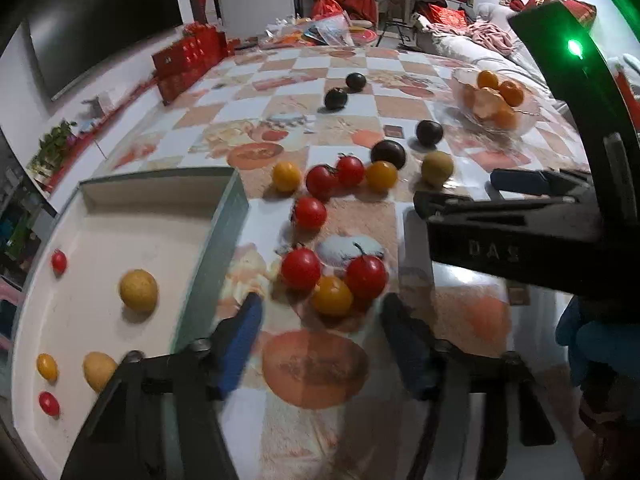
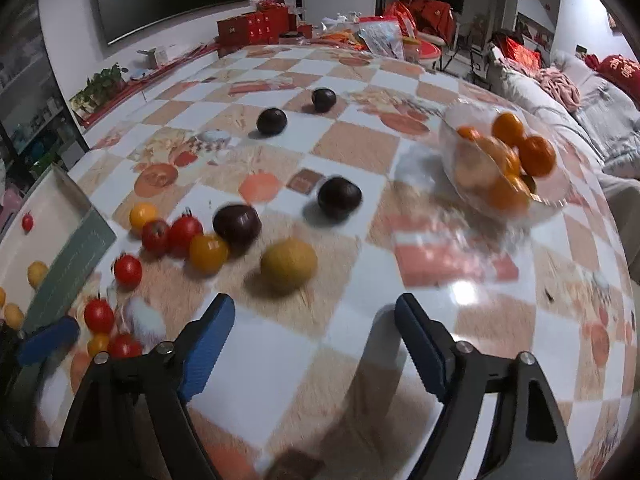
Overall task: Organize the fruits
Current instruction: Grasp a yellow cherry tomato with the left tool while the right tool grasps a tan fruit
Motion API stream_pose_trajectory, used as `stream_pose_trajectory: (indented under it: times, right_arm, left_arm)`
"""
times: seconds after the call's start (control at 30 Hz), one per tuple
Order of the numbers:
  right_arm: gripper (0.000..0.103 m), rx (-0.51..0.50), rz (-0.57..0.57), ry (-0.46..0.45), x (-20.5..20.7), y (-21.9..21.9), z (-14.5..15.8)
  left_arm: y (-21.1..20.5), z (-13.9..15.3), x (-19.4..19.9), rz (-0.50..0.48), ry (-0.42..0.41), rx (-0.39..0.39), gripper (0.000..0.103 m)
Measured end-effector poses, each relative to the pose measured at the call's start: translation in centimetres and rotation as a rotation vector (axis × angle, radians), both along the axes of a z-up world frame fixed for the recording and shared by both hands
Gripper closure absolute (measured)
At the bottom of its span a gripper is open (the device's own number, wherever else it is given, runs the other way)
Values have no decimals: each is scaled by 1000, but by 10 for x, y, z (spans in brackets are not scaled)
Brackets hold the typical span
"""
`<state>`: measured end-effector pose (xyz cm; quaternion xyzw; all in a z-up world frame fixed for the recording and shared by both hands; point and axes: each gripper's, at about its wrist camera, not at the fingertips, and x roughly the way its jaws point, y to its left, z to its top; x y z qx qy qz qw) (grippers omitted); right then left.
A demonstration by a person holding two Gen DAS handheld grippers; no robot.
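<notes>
Loose fruit lies on the checked tablecloth. My left gripper [image 1: 320, 314] is open and low over a cluster of two red cherry tomatoes [image 1: 301, 268] and a yellow one [image 1: 331, 296]. The yellow one sits between the fingertips, and the pads are apart from it. A white tray [image 1: 224, 240] on the left holds yellow fruits [image 1: 138, 290] and small tomatoes. My right gripper [image 2: 314, 308] is open with nothing in it, just short of a round yellow fruit [image 2: 289, 265]. It also shows in the left wrist view as the right gripper [image 1: 460, 190]. Beyond lie more tomatoes [image 2: 184, 230] and dark plums [image 2: 237, 221].
A glass bowl [image 2: 452, 136] of oranges stands at the right, near the table's edge. Two more dark plums [image 2: 272, 121] lie further back. Red boxes [image 2: 252, 26] and bags crowd the far end. A gloved hand [image 1: 592, 336] holds the right gripper.
</notes>
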<state>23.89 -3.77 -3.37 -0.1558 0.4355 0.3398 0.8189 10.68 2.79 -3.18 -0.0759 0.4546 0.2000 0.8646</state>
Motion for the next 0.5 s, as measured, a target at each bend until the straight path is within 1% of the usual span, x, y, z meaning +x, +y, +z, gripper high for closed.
stream_pose_trajectory:
  times: [0.03,0.07,0.13,0.17,0.23,0.37,0.4,0.5]
  right_arm:
    - [29,-2,4,-6,1,4,1]
    - [33,-3,9,-11,2,7,2]
    - [48,1,15,-12,4,11,3]
    - [53,1,16,-13,5,13,4]
    - [72,9,15,-12,6,15,4]
    - [72,33,10,-9,5,11,4]
    - [72,42,6,0,3,8,4]
    - [72,64,7,33,-1,0,5]
  left_arm:
    - [1,0,0,1,-3,2,45]
    - [2,0,1,1,-5,4,49]
    - [2,0,1,3,-7,13,53]
    - [3,0,1,2,-7,14,57]
    - [3,1,1,-4,-9,17,64]
    - [1,3,-1,-26,-22,13,73]
    - [1,3,-2,-28,-24,12,74]
    - [0,6,-5,-38,-38,0,81]
